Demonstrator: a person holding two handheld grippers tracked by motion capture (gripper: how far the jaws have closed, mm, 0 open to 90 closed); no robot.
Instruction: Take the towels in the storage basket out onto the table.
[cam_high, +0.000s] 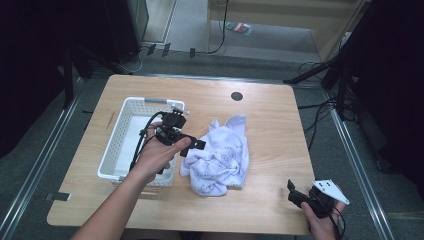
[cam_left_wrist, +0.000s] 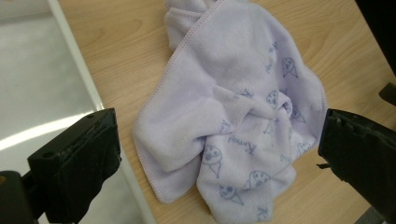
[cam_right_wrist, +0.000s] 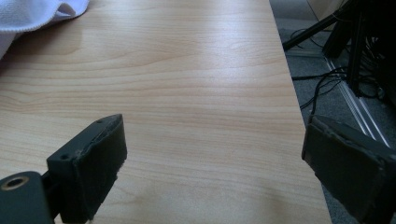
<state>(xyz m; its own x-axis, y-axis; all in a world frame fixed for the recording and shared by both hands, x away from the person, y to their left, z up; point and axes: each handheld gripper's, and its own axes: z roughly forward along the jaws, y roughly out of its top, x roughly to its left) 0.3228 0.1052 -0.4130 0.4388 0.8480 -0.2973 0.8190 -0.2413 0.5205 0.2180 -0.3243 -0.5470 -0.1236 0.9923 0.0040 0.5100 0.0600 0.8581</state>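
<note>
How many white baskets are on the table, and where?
1. The white basket stands at the left side of the table, left of the crumpled towel; the left gripper is held between them.

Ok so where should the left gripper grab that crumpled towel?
Probably the raised fold at the middle of the towel, coming straight down from above. The towel lies bunched on the table, so its ridges stand up for pinching, while its edges lie flat. The left gripper is open beside it.
</note>
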